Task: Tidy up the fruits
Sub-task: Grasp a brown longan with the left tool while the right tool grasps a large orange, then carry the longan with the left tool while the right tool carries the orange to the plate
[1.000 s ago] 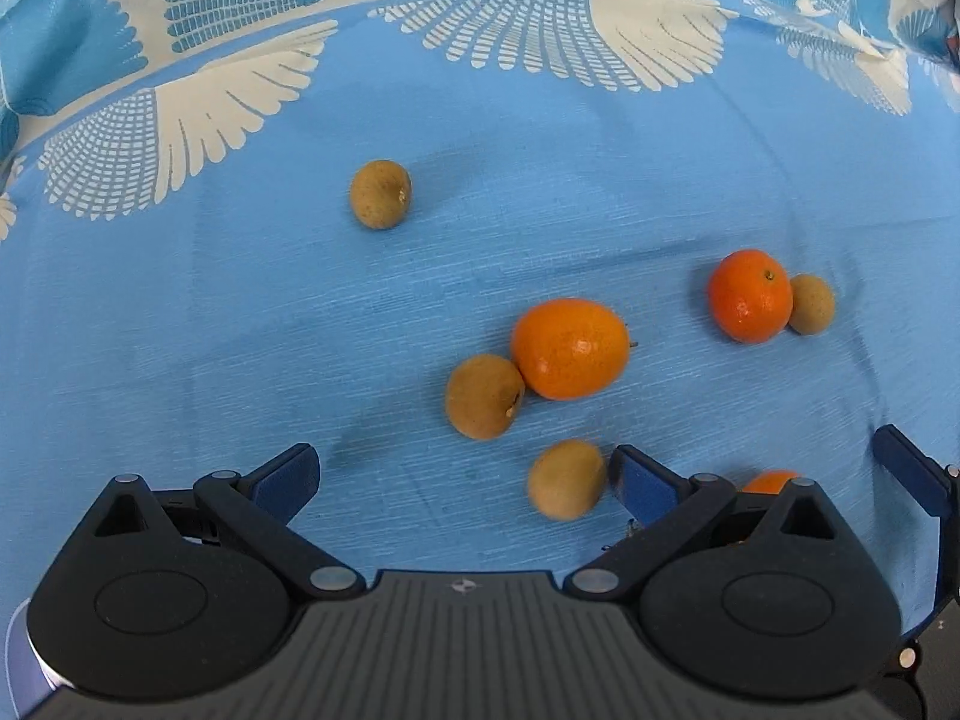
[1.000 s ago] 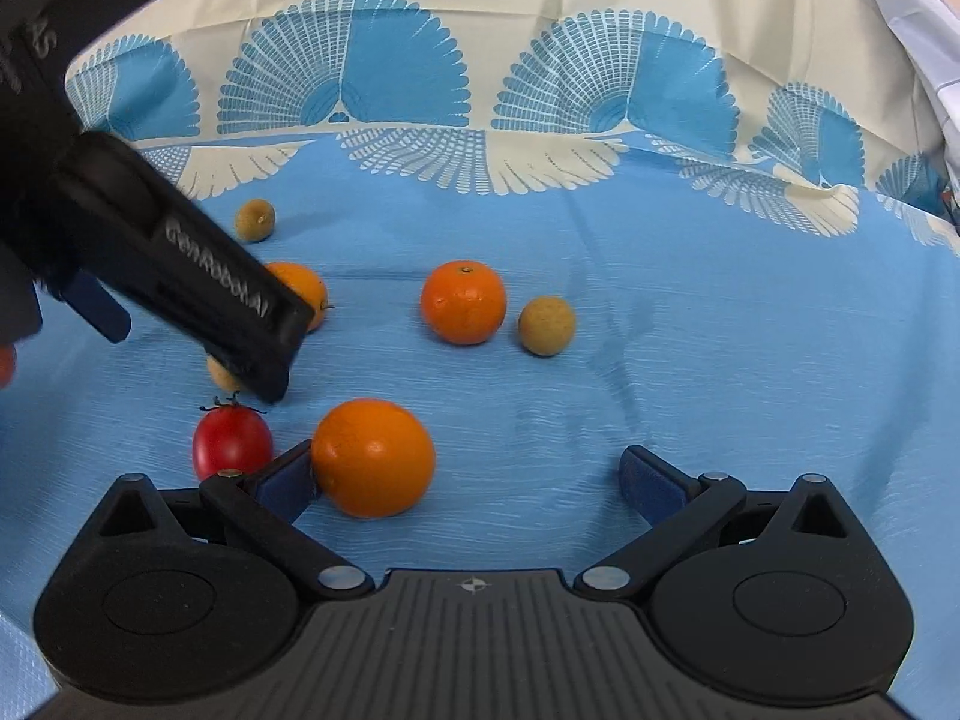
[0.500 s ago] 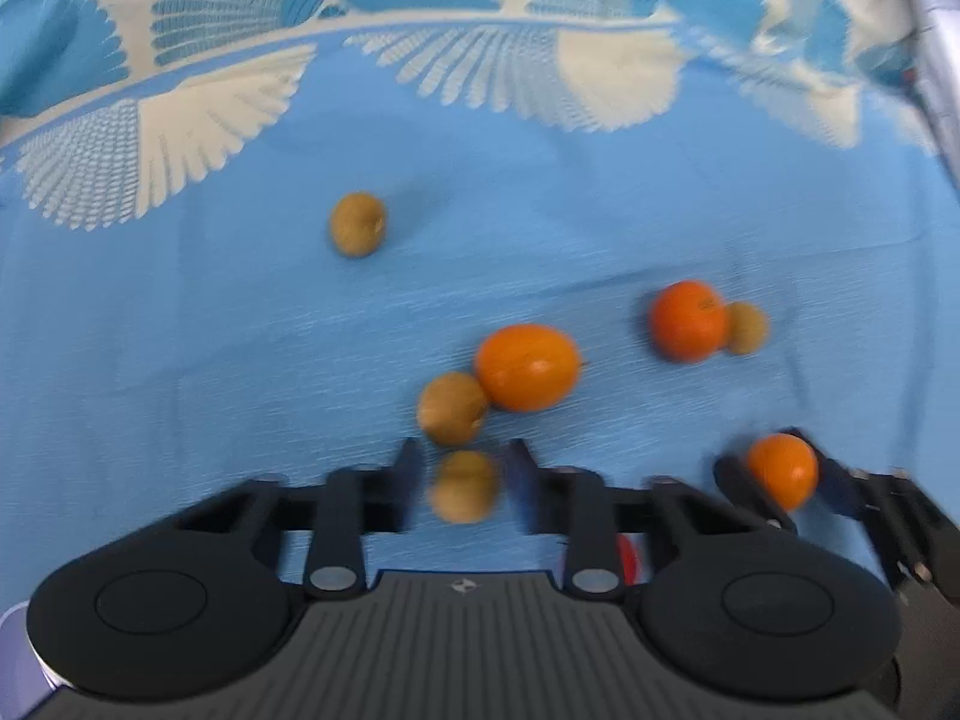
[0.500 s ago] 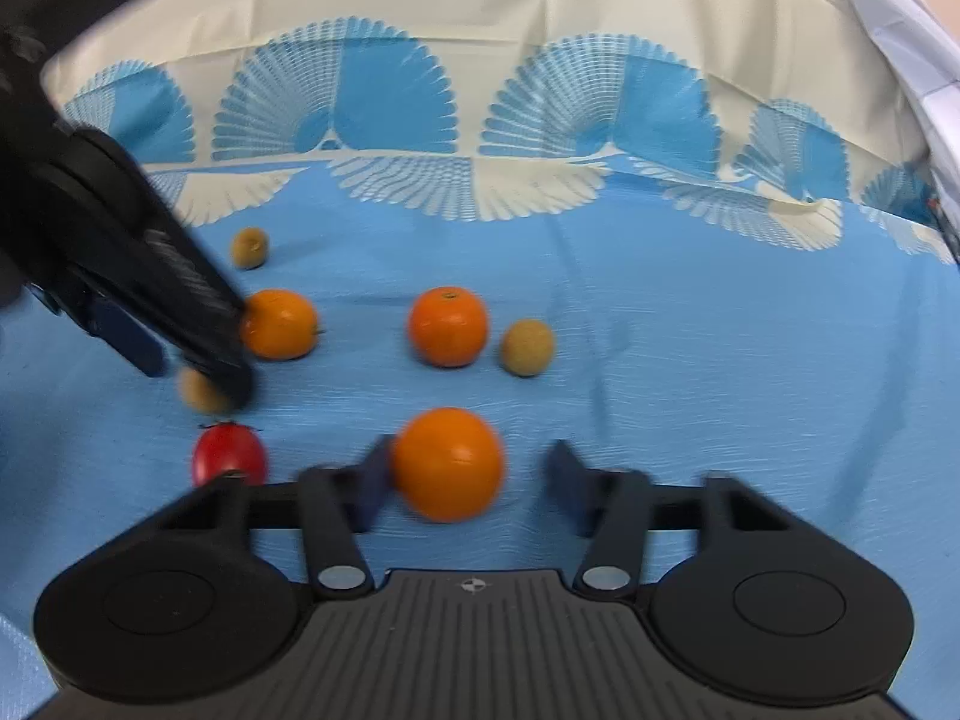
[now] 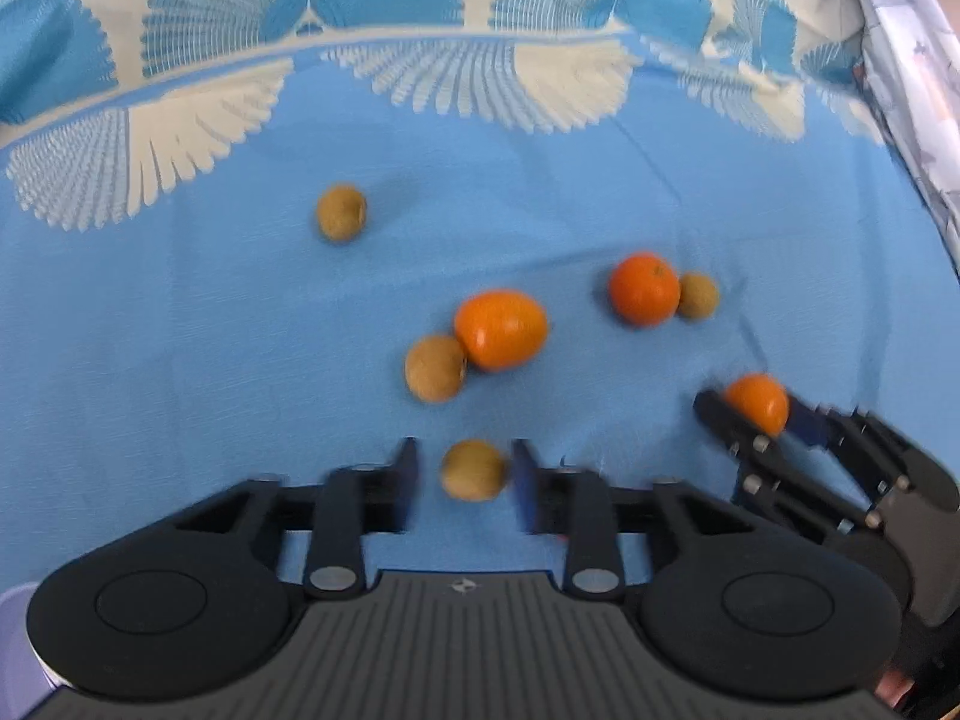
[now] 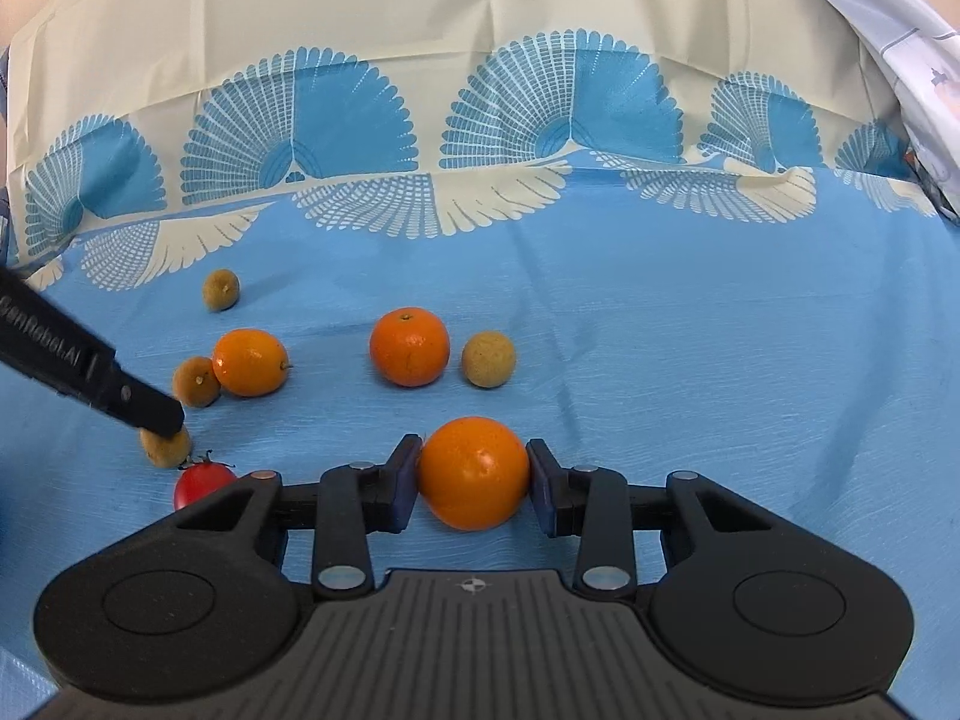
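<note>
My left gripper (image 5: 462,474) is shut on a small brown longan (image 5: 473,470) on the blue cloth. My right gripper (image 6: 474,477) is shut on an orange (image 6: 474,471); it also shows at the right of the left wrist view (image 5: 757,402). Loose on the cloth lie an oval orange (image 6: 249,361) touching a longan (image 6: 195,381), a round orange (image 6: 409,347) beside a longan (image 6: 488,358), a far longan (image 6: 221,289) and a red cherry tomato (image 6: 201,482). The left gripper's finger (image 6: 90,369) covers part of its longan (image 6: 163,447) in the right wrist view.
The blue tablecloth (image 6: 690,330) has a cream and blue fan border (image 6: 420,138) at the far side. A pale patterned cloth (image 6: 900,30) hangs at the far right. A lilac rim (image 5: 15,612) shows at the left wrist view's bottom left corner.
Both grippers were open one second ago. The left closed on the near longan and the right closed on the near orange. Both views have pulled back slightly.
</note>
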`<state>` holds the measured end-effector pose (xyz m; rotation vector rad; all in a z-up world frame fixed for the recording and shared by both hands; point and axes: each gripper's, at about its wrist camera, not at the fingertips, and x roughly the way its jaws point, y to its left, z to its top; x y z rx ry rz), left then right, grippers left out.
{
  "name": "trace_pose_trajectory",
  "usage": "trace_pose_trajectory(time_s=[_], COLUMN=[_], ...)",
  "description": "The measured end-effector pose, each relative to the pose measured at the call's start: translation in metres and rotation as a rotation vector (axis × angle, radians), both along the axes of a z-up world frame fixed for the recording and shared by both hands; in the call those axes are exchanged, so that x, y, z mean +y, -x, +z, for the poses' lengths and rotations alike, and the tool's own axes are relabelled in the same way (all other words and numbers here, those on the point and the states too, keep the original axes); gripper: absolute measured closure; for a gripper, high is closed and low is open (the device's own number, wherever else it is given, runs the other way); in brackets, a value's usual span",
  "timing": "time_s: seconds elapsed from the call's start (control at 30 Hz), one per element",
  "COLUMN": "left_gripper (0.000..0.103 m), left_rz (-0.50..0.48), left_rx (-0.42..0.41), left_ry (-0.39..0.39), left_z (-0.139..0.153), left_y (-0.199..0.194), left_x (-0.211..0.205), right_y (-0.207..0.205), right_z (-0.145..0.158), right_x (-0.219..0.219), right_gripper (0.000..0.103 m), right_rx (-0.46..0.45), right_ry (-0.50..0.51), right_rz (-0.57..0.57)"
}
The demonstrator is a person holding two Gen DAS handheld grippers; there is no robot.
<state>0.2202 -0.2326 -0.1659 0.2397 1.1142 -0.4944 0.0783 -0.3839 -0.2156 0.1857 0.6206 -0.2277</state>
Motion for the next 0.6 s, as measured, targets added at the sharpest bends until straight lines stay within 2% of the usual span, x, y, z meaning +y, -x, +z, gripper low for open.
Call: trace_pose_trajectory(time_s=[0.07, 0.17, 0.2, 0.27, 0.37, 0.47, 0.53, 0.6], left_gripper=[0.044, 0.047, 0.058, 0.074, 0.074, 0.074, 0.074, 0.074], left_rz=[0.000, 0.012, 0.013, 0.003, -0.001, 0.015, 0.036, 0.052], left_rx=[0.011, 0.015, 0.008, 0.010, 0.000, 0.002, 0.005, -0.007], left_ry=[-0.017, -0.008, -0.007, 0.001, -0.014, -0.009, -0.015, -0.041], left_z=[-0.007, -0.012, -0.011, -0.010, -0.005, 0.003, 0.014, 0.027], left_y=[0.000, -0.001, 0.000, 0.002, 0.007, 0.013, 0.022, 0.036], left_x=[0.000, 0.005, 0.006, 0.006, 0.004, 0.004, 0.007, 0.010], right_y=[0.000, 0.000, 0.000, -0.001, 0.001, 0.005, 0.009, 0.012], right_z=[0.000, 0.000, -0.001, -0.001, 0.000, 0.004, 0.009, 0.012], right_x=[0.000, -0.001, -0.001, -0.001, -0.001, -0.002, -0.002, -0.002], right_gripper=[0.064, 0.064, 0.064, 0.064, 0.064, 0.064, 0.064, 0.064], right_rx=[0.001, 0.001, 0.001, 0.001, -0.007, -0.052, -0.093, -0.094], right_ry=[0.001, 0.003, 0.004, 0.004, -0.001, 0.013, 0.023, 0.035], right_rz=[0.000, 0.002, 0.003, 0.004, 0.003, -0.012, -0.021, -0.023])
